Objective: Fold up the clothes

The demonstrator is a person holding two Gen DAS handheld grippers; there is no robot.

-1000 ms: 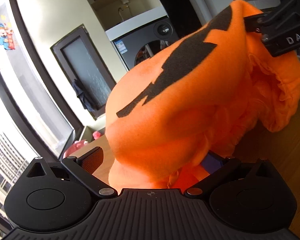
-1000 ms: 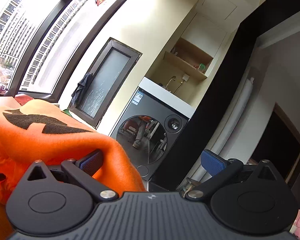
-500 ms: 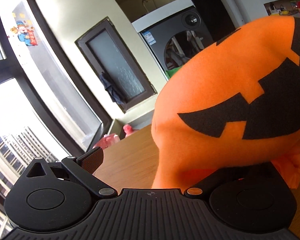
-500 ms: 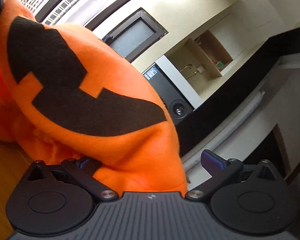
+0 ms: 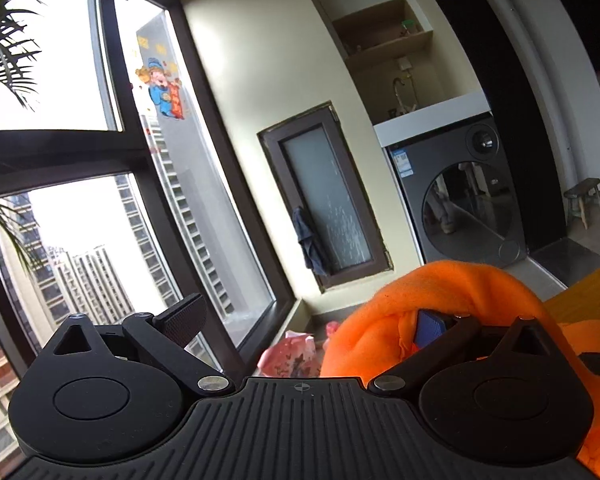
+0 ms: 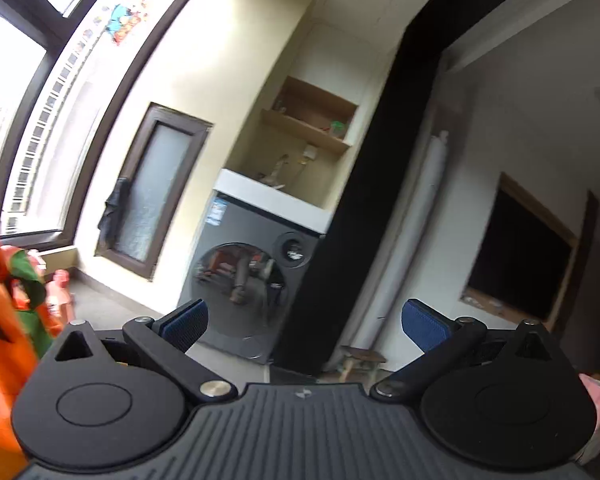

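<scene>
The left gripper points level toward the window and wall, jaws wide apart; orange cloth drapes over its right finger, nothing pinched between the pads. The right gripper aims at the washing machine, jaws spread wide and empty, with the cloth off to its left.

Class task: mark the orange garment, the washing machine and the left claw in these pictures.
orange garment (image 5: 452, 292): left wrist view, top of the bunched fold.
washing machine (image 5: 466, 210): left wrist view, round glass door.
left claw (image 5: 304, 322): left wrist view, gap midway between its open fingertips.
</scene>
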